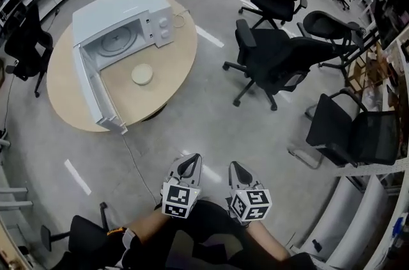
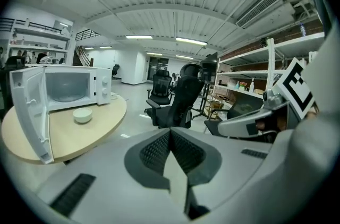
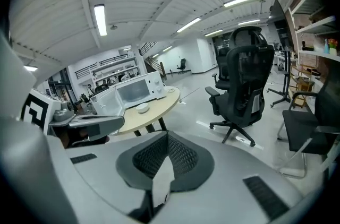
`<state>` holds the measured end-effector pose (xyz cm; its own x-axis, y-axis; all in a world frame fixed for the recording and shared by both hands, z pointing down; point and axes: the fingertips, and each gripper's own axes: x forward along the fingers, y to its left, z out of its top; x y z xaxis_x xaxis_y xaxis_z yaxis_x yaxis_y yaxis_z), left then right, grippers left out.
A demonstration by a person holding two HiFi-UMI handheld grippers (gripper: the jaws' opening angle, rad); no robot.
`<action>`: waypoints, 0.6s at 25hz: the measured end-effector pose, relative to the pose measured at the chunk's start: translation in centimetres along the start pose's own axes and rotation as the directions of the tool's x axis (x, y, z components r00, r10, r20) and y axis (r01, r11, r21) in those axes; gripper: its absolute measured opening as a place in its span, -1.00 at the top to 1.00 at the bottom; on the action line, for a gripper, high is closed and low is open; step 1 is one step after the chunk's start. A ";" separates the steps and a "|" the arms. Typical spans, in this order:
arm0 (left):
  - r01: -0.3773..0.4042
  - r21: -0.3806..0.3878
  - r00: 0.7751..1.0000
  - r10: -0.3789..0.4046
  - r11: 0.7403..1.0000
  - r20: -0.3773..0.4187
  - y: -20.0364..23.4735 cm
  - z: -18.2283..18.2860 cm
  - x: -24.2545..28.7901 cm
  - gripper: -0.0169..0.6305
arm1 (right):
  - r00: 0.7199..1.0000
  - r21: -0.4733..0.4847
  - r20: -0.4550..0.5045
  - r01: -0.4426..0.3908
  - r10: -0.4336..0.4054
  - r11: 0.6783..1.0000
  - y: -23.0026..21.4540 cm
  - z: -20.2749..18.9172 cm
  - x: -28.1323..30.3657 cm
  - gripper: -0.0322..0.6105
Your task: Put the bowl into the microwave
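- Your left gripper and right gripper: side by side, low and close to your body; both clenched, jaws together, nothing between them.
- Small cream round bowl: well ahead of both grippers, off to the left of the left one; it sits upright on the round light-wood table, just outside the mouth of the white microwave, not inside it.
- Microwave: beyond the bowl as seen from the grippers; its white door is swung wide open on the left; the glass turntable is bare.
- Black office chairs: ahead and right of your right gripper, on the grey floor, apart from the table.
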<state>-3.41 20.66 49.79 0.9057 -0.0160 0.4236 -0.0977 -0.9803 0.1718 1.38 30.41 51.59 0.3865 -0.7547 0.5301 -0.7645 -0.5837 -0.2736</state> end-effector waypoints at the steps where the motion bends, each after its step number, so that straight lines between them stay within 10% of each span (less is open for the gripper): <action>1: -0.005 -0.005 1.000 0.005 1.000 0.006 1.1 0.5 0.3 0.81 | 1.000 -0.006 -0.005 -0.002 0.002 1.000 0.3 0.7 1.0 0.85; 15: -0.085 -0.075 0.992 0.092 0.994 0.083 15.5 6.2 1.2 0.81 | 0.997 -0.111 -0.028 -0.069 0.066 0.991 8.0 9.3 12.7 0.85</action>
<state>-1.26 4.27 47.47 0.9241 -0.1220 0.3621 -0.2053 -0.9578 0.2013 4.99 13.40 48.68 0.3206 -0.7831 0.5328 -0.8420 -0.4932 -0.2183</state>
